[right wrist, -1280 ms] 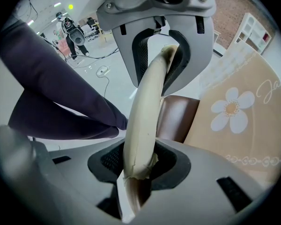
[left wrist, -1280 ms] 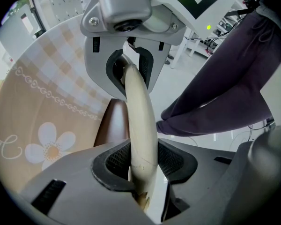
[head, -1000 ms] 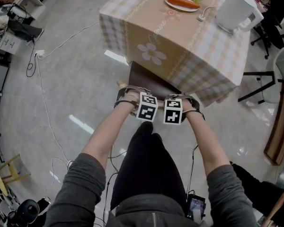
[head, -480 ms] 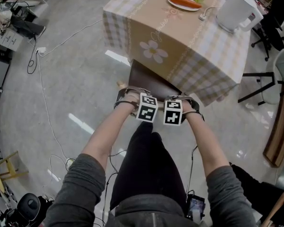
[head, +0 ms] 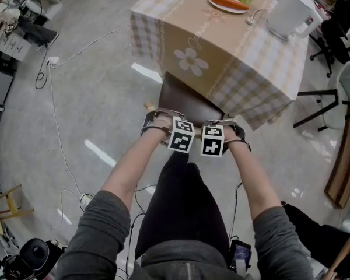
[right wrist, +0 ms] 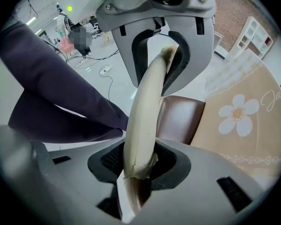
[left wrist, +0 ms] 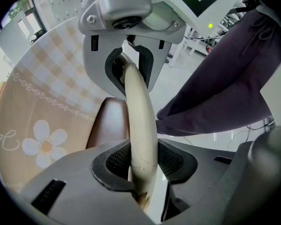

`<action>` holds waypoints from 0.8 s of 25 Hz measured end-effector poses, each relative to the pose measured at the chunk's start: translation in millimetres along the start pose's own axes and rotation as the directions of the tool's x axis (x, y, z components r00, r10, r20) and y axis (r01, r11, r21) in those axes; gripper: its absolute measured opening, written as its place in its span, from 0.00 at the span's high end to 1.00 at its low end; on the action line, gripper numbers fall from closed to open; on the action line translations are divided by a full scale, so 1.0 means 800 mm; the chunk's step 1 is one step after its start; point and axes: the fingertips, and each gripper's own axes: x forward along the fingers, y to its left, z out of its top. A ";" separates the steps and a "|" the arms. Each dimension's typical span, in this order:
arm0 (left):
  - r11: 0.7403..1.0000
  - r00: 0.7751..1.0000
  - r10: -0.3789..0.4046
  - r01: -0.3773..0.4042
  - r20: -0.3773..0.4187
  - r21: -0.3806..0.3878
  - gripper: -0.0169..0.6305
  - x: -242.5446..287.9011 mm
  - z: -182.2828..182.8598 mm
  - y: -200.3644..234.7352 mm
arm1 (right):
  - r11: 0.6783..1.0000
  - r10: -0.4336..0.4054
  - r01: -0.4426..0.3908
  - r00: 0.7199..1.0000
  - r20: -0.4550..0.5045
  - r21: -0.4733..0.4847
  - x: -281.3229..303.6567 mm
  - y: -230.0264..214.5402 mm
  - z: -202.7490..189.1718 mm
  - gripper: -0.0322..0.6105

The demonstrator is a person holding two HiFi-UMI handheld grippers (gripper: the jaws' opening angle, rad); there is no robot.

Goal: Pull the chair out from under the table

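Observation:
The chair's brown seat (head: pixel 185 100) sticks out from under the table (head: pixel 245 51), which has a checked cloth with a flower print. The cream top rail (left wrist: pixel 141 139) of its backrest runs between the jaws of my left gripper (left wrist: pixel 136 125), which is shut on it. My right gripper (right wrist: pixel 149 114) is shut on the same rail (right wrist: pixel 145 125), whose covering is torn there. In the head view the left gripper (head: pixel 158 120) and right gripper (head: pixel 228 127) sit side by side on the rail, close in front of the person's dark-trousered legs (head: pixel 181 203).
On the table stand a white kettle (head: pixel 289 10) and a plate of food (head: pixel 226 3). Cables (head: pixel 51 107) trail over the glossy grey floor at the left. An office chair (head: pixel 338 92) stands at the right, and equipment (head: pixel 17 31) at the far left.
Both grippers, still on the rail, have drawn the chair back toward the person. The table has slid away up the head view and more of the brown seat shows.

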 end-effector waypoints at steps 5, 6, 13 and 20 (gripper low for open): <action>1.000 1.000 0.002 -0.002 -0.010 0.002 0.74 0.000 0.001 -0.008 | 1.000 -0.004 0.004 1.000 0.000 0.001 0.000 0.008 0.003 0.75; 1.000 1.000 0.000 0.000 -0.011 0.002 0.74 0.001 0.001 -0.010 | 1.000 -0.003 0.003 1.000 0.001 0.001 0.001 0.010 0.004 0.75; 1.000 1.000 0.007 -0.007 -0.021 -0.003 0.74 0.002 0.001 -0.016 | 1.000 -0.015 0.015 1.000 -0.007 0.001 0.001 0.015 0.004 0.75; 1.000 1.000 0.008 -0.008 -0.016 -0.010 0.74 0.003 0.008 -0.026 | 1.000 -0.014 0.014 1.000 -0.004 -0.007 0.002 0.026 0.003 0.75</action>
